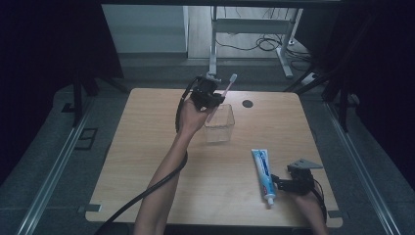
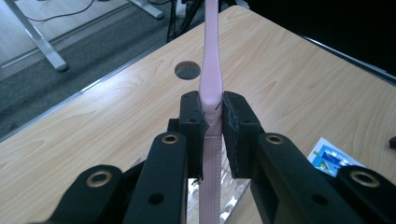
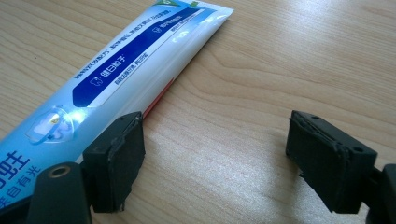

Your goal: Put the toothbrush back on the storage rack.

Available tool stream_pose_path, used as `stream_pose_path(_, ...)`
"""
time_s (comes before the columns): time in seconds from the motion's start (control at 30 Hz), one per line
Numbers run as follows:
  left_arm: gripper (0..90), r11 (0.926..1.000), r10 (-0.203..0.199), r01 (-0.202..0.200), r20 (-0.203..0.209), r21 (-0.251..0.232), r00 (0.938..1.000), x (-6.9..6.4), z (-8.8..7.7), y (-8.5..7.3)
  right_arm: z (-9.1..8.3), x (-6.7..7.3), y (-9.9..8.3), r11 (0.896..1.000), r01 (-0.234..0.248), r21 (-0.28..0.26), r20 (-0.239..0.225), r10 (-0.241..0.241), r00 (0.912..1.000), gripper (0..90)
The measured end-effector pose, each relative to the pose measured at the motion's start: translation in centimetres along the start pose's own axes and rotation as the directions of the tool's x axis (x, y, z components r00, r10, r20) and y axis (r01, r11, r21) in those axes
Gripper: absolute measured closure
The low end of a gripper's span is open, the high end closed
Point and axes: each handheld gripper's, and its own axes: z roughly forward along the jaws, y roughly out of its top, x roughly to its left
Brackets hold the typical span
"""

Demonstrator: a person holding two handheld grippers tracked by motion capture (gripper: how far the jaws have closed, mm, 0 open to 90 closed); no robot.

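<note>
1. In my left gripper view, the pink toothbrush (image 2: 211, 88) runs off the top edge, so I can't see its head there.
2. Its lower handle drops out of frame between the jaws.
3. In my right gripper view, the toothpaste tube (image 3: 116, 79) is cut off at the left, hiding its cap end.

Pink, blue and pale wood

The toothbrush (image 2: 211, 88) is pale pink; the toothpaste tube (image 3: 126, 70) is white and light blue with a dark blue band; the desk (image 1: 147, 147) shows light wood grain; both claws are black.
</note>
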Motion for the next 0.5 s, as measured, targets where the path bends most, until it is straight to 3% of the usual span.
stream_pose_path(0.5,79.1,0.9997,-0.004,0.004,-0.028,-0.024,0.9996,0.1,1.7,-0.7,0.0,-0.1,0.0,1.000,-0.001,0.001,-0.007,0.001,1.0000,19.6)
